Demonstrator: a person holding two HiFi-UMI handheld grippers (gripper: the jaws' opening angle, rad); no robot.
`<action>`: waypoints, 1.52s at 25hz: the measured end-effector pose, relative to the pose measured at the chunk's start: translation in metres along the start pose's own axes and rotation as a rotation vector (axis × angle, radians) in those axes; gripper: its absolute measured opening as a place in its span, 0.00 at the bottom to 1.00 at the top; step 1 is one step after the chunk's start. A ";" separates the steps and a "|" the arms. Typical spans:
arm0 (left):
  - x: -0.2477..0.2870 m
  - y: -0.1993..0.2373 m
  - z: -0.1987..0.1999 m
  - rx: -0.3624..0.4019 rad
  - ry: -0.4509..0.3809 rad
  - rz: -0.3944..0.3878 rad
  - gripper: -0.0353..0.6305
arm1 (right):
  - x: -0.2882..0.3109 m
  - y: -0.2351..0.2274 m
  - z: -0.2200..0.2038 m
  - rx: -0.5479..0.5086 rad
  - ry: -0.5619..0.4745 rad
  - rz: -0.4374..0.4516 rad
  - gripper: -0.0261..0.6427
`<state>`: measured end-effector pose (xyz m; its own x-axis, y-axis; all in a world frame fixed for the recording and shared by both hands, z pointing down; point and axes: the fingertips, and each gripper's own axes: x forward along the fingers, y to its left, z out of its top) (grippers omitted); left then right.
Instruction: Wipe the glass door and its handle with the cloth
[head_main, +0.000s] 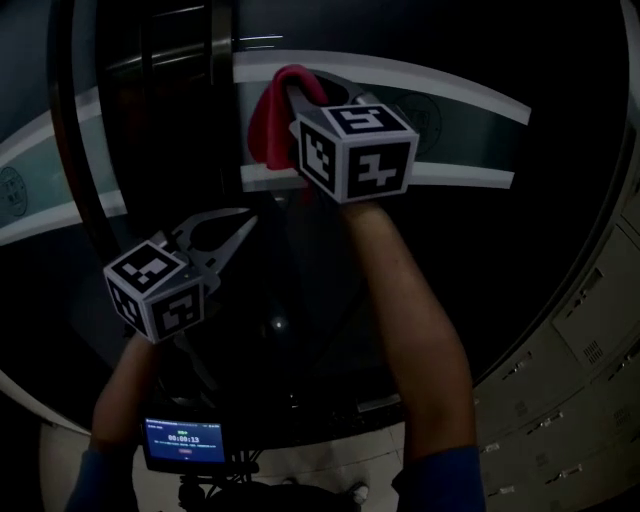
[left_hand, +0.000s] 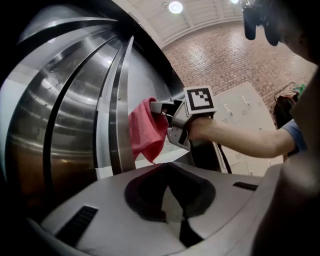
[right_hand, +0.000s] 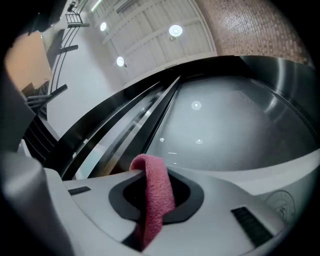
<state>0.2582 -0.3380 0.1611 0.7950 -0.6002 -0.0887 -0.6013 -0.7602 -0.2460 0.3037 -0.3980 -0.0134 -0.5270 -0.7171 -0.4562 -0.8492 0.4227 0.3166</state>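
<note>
We see the right claw (left_hand: 161, 107) clamped on the red cloth (left_hand: 145, 131), its tips hidden; the left claw (head_main: 238, 230), lower left, is closed and empty.

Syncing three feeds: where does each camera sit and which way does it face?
Head view: on the person's head, facing steeply down at the glass door; both forearms show.
Left gripper view: on the left hand-held gripper, facing the handle; shut jaws show.
Right gripper view: on the right hand-held gripper, facing the glass door; jaws show.
Shared: all show the red cloth.
</note>
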 end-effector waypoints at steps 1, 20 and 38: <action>0.001 0.003 -0.004 -0.009 0.012 0.021 0.07 | 0.011 -0.004 0.006 -0.003 -0.012 0.016 0.08; 0.046 -0.006 -0.046 -0.056 -0.027 0.407 0.07 | -0.071 0.066 -0.194 0.089 0.090 0.331 0.08; 0.077 -0.026 -0.124 -0.068 0.107 0.387 0.07 | -0.128 0.063 -0.292 0.295 0.237 0.273 0.08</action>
<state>0.3251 -0.3958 0.2802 0.4979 -0.8651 -0.0605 -0.8614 -0.4854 -0.1494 0.3280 -0.4412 0.3076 -0.7391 -0.6502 -0.1759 -0.6723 0.7283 0.1326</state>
